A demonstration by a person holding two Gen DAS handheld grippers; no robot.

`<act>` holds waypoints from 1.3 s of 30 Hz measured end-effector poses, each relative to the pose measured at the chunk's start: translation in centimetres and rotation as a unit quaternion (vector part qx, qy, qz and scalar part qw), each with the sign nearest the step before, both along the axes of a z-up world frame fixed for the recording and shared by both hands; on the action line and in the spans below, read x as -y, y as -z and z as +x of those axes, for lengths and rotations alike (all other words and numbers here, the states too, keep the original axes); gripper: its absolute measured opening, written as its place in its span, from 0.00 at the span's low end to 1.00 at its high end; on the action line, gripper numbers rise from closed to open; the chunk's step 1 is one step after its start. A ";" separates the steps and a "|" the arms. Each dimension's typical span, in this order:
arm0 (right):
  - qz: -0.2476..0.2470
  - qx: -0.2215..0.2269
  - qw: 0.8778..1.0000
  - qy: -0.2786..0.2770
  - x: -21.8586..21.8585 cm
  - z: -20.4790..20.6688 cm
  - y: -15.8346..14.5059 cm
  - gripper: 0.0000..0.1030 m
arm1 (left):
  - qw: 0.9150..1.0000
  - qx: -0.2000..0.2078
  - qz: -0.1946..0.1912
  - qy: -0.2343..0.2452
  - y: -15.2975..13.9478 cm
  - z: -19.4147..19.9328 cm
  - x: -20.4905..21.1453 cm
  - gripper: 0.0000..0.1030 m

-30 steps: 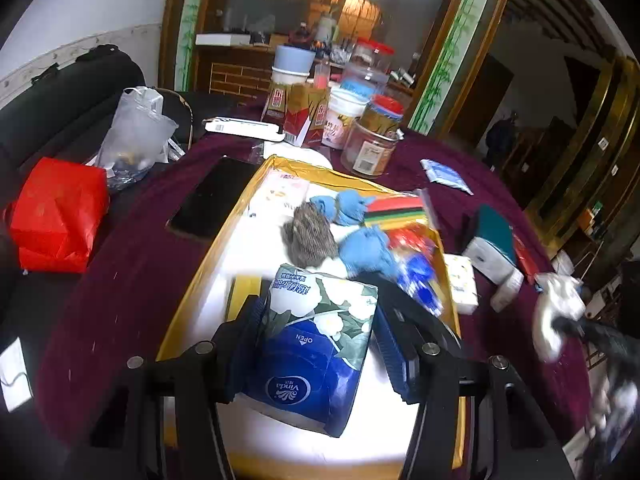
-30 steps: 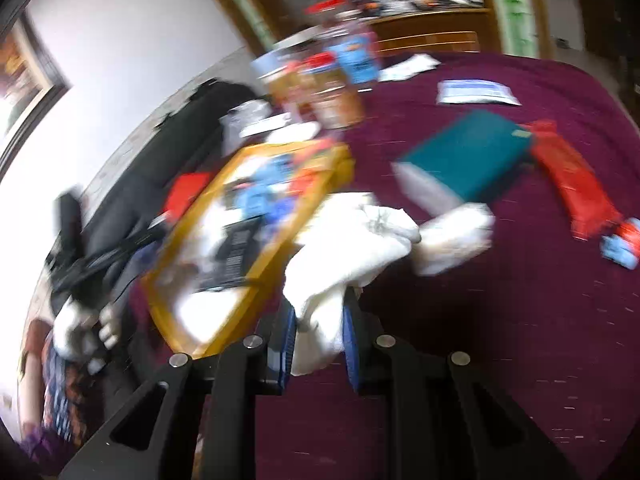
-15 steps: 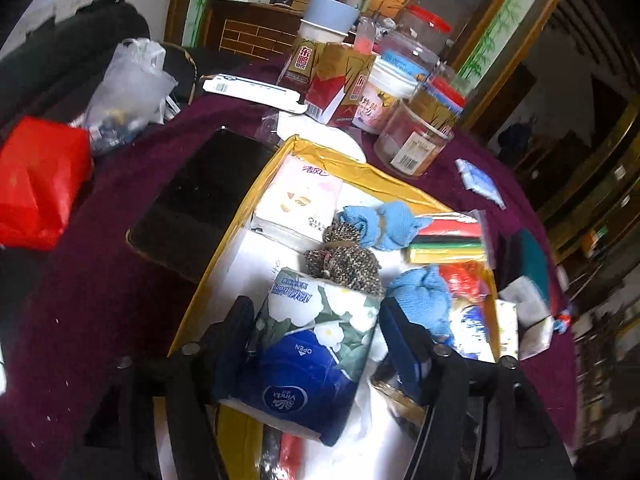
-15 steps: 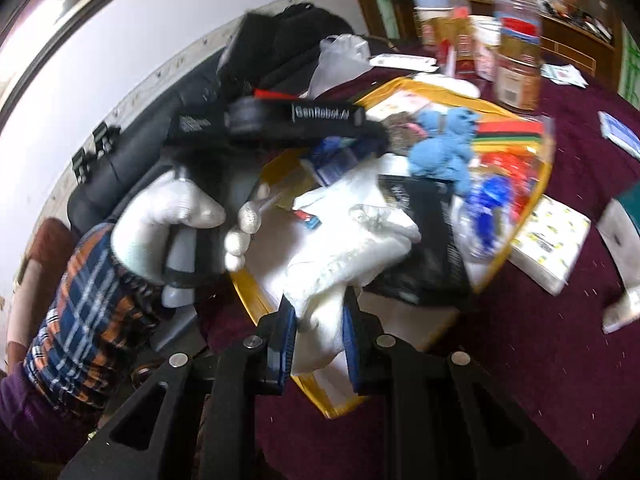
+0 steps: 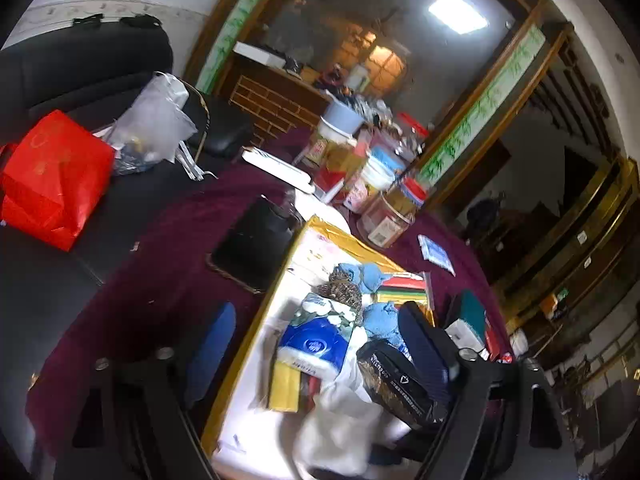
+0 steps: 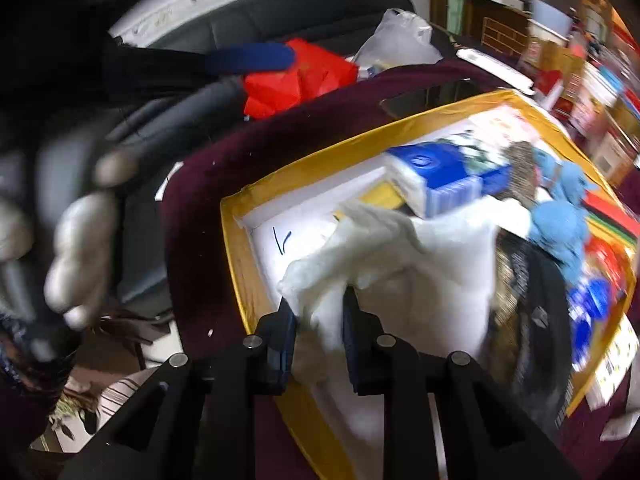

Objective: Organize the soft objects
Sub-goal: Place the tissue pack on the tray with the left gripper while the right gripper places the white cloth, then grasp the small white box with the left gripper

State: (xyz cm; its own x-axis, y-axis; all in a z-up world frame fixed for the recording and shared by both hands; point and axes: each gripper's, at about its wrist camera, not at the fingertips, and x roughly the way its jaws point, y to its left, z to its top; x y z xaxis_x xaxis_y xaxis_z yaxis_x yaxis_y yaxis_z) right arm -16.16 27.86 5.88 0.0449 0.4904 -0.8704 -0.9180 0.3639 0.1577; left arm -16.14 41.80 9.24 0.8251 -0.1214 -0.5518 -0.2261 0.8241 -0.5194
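Broadly, a maroon-clothed table (image 5: 160,248) carries a gold-rimmed tray (image 6: 236,264), its white floor crowded with soft goods. Largest among them, a white cloth (image 6: 400,264) is pinched between the closed pads of the right gripper (image 6: 318,320); it bunches up ahead of the fingertips and drapes forward and to their right, over the tray's near corner, so its long run follows the line the fingers point along. Bare white floor lies just left of and beyond the fingertips; that looks the likeliest drop spot, and the right hand is clearly the nearer one. Next in size, a black pouch (image 6: 532,292) lies to the right of the cloth, partly under it. A blue tissue pack (image 5: 316,340) lies on the tray floor between the spread fingers of the left gripper (image 5: 320,344), touching neither pad; those jaws are opening, with the left finger out over the tablecloth and the right finger over the pouch. The pack's long axis runs roughly away from the fingers, toward the tray's far end. Smaller still, a brown scrubber (image 5: 342,290) and blue knit pieces (image 5: 380,316) sit just beyond the pack. A gloved hand (image 6: 76,248) shows blurred, well left of the right fingers.
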 end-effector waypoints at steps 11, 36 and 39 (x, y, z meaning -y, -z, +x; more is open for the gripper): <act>0.089 -0.079 0.992 0.051 3.0 4.3 -4.3 0.65 | 0.999 0.050 -0.011 0.000 -0.6 -5.9 -0.7 0.90; 0.143 -0.028 0.965 0.218 16.6 10.8 -8.5 0.74 | 0.998 0.055 -0.035 0.001 1.0 -9.9 3.2 0.93; 0.132 0.021 0.950 0.282 24.5 11.4 -8.5 0.76 | 0.998 0.048 -0.027 0.027 1.1 -9.0 5.6 0.93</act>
